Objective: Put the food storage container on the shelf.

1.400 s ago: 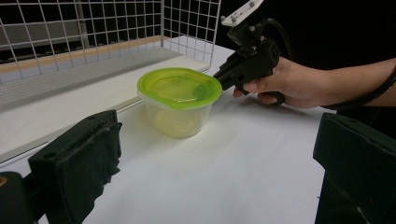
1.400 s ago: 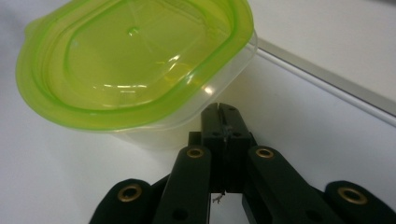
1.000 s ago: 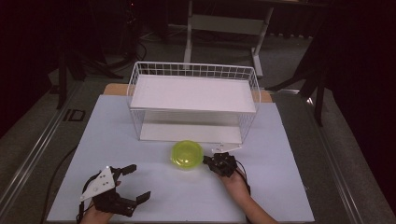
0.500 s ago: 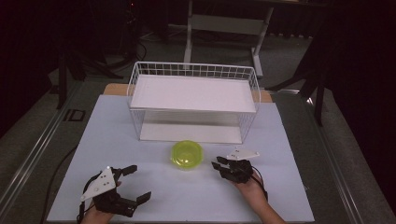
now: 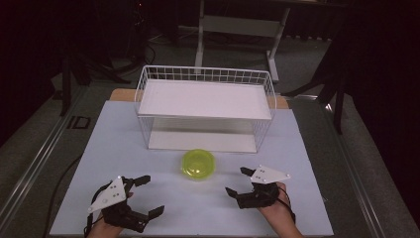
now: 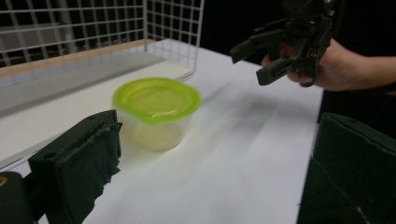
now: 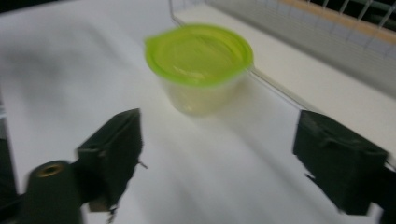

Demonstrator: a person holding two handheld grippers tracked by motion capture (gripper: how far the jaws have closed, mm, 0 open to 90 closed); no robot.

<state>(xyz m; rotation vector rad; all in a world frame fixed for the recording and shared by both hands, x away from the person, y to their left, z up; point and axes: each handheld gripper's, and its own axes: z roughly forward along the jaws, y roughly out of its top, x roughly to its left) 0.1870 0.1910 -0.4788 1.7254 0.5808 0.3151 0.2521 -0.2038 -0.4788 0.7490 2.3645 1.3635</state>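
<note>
lidded green cup (image 5: pixel 198 163) sits on the white table (image 5: pixel 99 148), just in front of the wire basket (image 5: pixel 205 106); left gripper (image 5: pixel 151 194) at 7 o'clock, right gripper (image 5: pixel 237 181) at 4, both spread wide, holding nothing

Left claw (image 5: pixel 146 196) and right claw (image 5: pixel 237 181) both wide apart, empty, low over the table's near side.
</note>
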